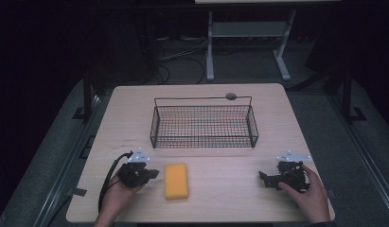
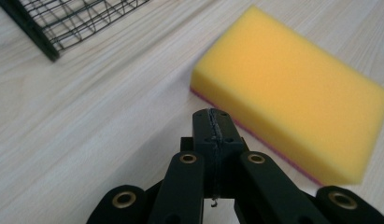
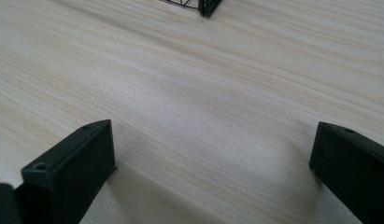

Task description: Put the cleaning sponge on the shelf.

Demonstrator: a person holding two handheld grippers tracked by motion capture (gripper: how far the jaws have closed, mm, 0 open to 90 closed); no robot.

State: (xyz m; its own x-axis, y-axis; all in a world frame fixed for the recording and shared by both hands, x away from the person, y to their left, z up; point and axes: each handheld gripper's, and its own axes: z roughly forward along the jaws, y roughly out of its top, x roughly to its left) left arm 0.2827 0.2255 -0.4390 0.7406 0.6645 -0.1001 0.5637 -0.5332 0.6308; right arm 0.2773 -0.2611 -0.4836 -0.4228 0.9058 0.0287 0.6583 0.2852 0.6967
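A yellow sponge (image 1: 176, 180) with a thin pink underside lies flat on the wooden table near the front edge. In the left gripper view the sponge (image 2: 292, 88) sits just ahead and to the right of the jaws. My left gripper (image 1: 154, 174) rests on the table just left of the sponge, jaws pressed together with nothing between them (image 2: 213, 123). My right gripper (image 1: 262, 178) lies at the front right, far from the sponge. Its jaws stand wide apart over bare wood (image 3: 213, 154).
A black wire basket (image 1: 204, 138) stands in the middle of the table behind the sponge, and it holds nothing. Its corner shows in the left gripper view (image 2: 40, 39) and the right gripper view (image 3: 206, 8). A small round dark thing (image 1: 231, 96) lies behind the basket.
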